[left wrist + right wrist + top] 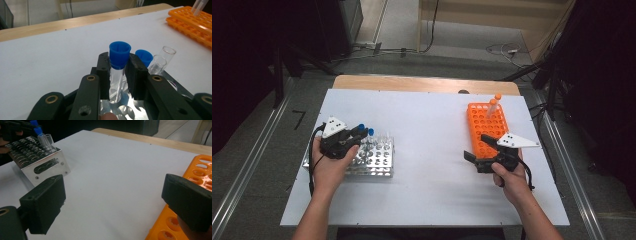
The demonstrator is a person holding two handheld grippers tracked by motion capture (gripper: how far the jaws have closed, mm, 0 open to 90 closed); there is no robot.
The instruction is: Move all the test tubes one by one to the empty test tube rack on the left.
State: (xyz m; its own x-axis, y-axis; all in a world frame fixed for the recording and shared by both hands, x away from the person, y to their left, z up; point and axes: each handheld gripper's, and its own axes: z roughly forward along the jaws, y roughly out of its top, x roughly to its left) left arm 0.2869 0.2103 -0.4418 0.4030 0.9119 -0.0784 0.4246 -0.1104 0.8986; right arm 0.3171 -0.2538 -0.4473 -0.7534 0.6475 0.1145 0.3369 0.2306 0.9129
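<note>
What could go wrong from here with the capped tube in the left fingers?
1. The left gripper clamps the blue-capped tube just under its cap; a tilted lift could jam the glass in the metal rack.
2. A second blue-capped tube and two open tubes stand right beside it and could be knocked.
3. The right gripper hangs open beside the orange rack, steadying nothing.
</note>
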